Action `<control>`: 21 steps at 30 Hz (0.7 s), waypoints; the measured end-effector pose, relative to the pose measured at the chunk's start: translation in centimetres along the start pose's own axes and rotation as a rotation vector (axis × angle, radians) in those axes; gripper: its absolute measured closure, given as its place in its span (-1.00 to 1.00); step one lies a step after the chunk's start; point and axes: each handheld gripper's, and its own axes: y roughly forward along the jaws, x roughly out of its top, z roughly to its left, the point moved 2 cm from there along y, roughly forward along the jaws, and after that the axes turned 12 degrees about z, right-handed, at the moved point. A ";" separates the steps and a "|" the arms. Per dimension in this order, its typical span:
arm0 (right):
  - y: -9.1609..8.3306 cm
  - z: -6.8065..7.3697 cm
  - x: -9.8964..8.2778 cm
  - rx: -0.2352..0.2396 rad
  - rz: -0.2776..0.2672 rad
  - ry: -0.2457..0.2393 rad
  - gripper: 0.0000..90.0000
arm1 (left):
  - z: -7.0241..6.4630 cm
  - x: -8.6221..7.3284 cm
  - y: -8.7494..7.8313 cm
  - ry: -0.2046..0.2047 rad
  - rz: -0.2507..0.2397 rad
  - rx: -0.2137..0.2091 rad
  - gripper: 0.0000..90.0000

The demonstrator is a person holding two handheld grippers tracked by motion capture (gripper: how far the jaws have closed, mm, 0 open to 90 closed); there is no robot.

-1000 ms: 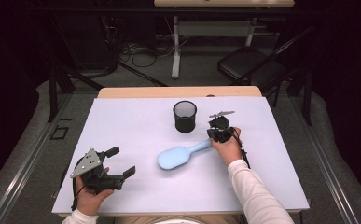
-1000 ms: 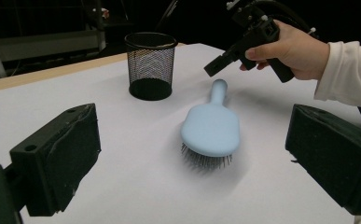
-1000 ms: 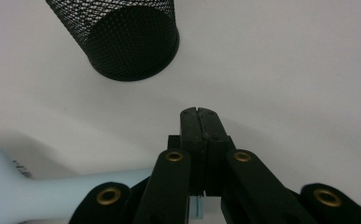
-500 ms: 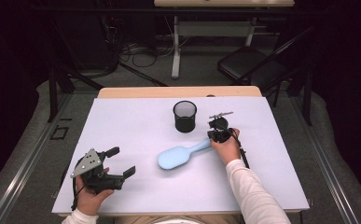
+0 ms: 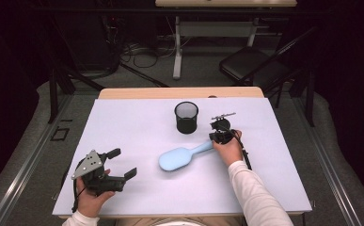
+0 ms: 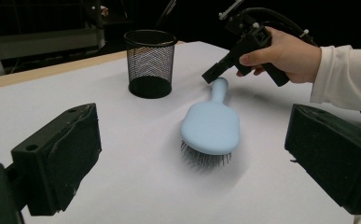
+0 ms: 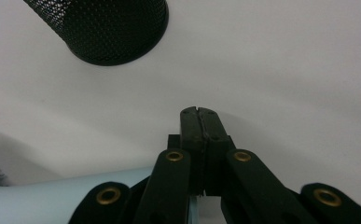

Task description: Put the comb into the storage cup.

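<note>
A light blue hairbrush (image 5: 177, 159) lies bristles down in the middle of the white table, its handle pointing right and away. My right gripper (image 5: 214, 140) is shut, its tips pressed together right over the end of the handle; I see nothing between the pads (image 7: 197, 112). The handle (image 7: 38, 200) runs under the jaws. From the left gripper view the same gripper (image 6: 208, 77) sits at the handle tip of the brush (image 6: 211, 128). My left gripper (image 5: 123, 162) stands open near the front left, aimed at the brush, empty (image 6: 194, 156).
A black mesh cup (image 5: 186, 117) stands upright just beyond the brush, close to the right gripper (image 6: 150, 60) (image 7: 108, 28). The white tabletop (image 5: 137, 122) has a wooden far edge. A chair and desk legs stand on the floor behind.
</note>
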 end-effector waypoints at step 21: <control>-0.8 -0.3 -1.7 0.025 0.001 -0.002 1.00 | -0.1 0.0 0.1 0.001 0.006 0.005 -0.92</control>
